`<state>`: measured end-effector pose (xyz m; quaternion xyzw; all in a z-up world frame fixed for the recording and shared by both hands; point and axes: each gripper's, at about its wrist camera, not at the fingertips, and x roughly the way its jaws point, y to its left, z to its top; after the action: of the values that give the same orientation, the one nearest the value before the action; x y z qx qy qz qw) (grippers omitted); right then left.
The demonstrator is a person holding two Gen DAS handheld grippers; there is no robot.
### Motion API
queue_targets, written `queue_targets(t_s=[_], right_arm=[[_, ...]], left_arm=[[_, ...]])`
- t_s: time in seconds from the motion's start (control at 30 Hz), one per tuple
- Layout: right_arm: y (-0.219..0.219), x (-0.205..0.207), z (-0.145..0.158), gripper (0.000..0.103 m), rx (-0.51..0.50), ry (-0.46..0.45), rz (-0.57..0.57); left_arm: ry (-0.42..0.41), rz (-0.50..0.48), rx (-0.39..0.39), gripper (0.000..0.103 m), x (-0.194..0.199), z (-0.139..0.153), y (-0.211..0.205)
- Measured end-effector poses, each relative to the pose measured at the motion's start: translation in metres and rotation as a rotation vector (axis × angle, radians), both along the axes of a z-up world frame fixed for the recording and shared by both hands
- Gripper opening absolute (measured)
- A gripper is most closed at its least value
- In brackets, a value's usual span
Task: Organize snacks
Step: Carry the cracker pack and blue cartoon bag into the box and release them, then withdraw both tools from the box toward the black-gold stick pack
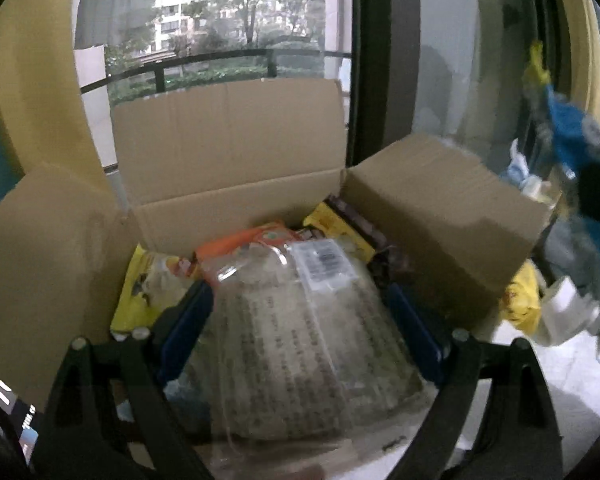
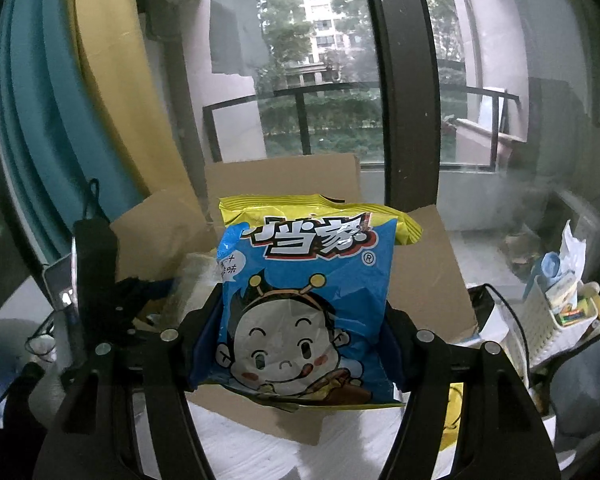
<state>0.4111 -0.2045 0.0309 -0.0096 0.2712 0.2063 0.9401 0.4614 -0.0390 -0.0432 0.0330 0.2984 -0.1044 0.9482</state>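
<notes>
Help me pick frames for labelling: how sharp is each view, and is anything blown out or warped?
Left wrist: motion-smeared, the clear packet text unreadable, the cardboard box soft. Right wrist: crisp, the blue snack bag print legible. Both: dim daylight, bright window behind, fisheye bowing the window frame.

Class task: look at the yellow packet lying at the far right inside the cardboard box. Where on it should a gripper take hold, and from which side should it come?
Probably the yellow packet's upper edge, from above. It lies at the back of the cardboard box, partly buried under the clear packet that the left gripper holds, with a dark packet alongside it, so only the top is free.
</notes>
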Motion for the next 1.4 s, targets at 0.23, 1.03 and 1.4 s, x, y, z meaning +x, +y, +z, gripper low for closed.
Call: queue_targets(t_s=[0.23, 1.03, 1.4], right_arm=[[-0.001, 0.025, -0.003, 0.070, -0.005, 0.004, -0.020], [0.042, 0.144, -0.040, 0.072, 0.044, 0.198, -0.063], [0.041, 0.121, -0.034, 0.090, -0.027, 0.161, -0.083]], left_arm=[[-0.009, 0.019, -0.059, 0.091, -0.001, 0.006, 0.007], [0.063, 0.292, -0.008, 0.092, 0.018, -0.009, 0.055], [0.055, 0.200, -0.076, 0.092, 0.004, 0.016, 0.050]])
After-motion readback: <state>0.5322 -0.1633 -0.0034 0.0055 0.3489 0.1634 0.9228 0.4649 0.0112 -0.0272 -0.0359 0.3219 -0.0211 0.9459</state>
